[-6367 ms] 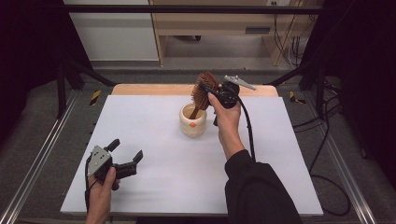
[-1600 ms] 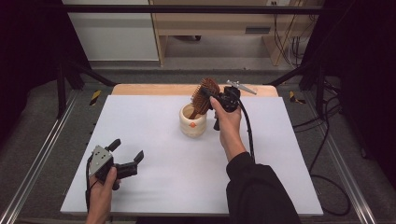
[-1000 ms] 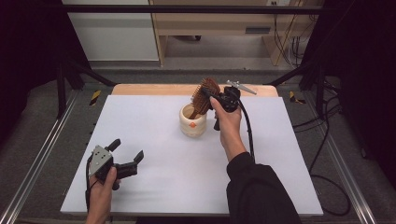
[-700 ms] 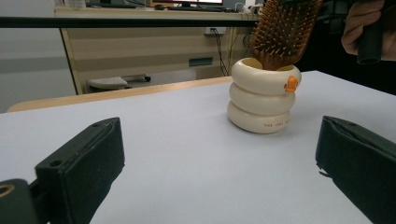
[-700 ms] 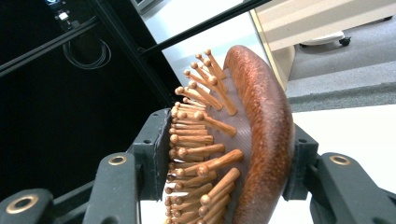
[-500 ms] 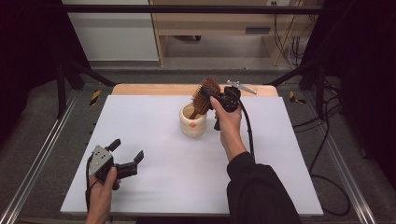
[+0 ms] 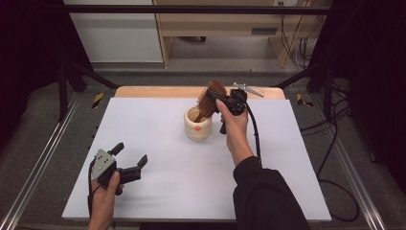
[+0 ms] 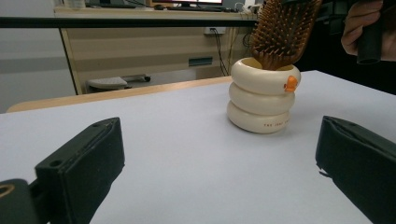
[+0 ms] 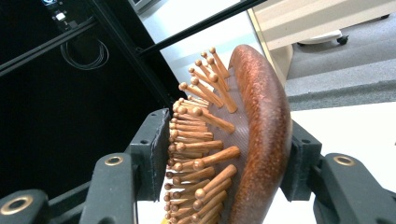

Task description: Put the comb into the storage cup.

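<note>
Hairbrush (image 9: 247,140) clamped between right gripper (image 9: 224,163) jaws; left gripper (image 7: 128,162) jaws apart

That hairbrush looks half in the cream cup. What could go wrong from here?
The right hand-held gripper clamps the hairbrush across its bristles and back, so it might slip or twist in that grip. The brush leans in the cup, which nothing steadies; a sideways pull could tip the cup. The left hand-held gripper sits open, far off, unable to catch it.
</note>
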Tool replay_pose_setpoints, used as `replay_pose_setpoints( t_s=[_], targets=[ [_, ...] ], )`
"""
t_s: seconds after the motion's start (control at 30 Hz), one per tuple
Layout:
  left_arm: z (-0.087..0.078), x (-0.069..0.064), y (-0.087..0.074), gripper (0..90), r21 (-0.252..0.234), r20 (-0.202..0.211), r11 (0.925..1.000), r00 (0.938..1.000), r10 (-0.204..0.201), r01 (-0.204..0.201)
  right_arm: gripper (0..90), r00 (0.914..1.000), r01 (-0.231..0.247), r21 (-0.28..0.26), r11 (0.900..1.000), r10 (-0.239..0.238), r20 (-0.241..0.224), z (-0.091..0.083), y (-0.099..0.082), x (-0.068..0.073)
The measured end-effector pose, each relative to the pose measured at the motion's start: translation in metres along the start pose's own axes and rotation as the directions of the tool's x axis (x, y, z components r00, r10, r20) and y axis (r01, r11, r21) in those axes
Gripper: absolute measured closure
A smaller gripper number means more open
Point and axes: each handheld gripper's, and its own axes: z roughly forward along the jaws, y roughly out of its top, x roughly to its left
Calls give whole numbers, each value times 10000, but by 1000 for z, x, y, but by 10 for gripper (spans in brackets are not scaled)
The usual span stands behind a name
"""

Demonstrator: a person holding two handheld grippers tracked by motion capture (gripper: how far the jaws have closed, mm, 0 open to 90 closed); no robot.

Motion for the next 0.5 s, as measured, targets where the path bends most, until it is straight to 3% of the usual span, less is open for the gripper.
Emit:
replay_pose_setpoints(
  t_s=[0.5],
  targets=[
    [0,0,0,14,4,6,10000,10000,-2,2,405,9999,107,4,9999,-107,50,1,0,1]
  ],
)
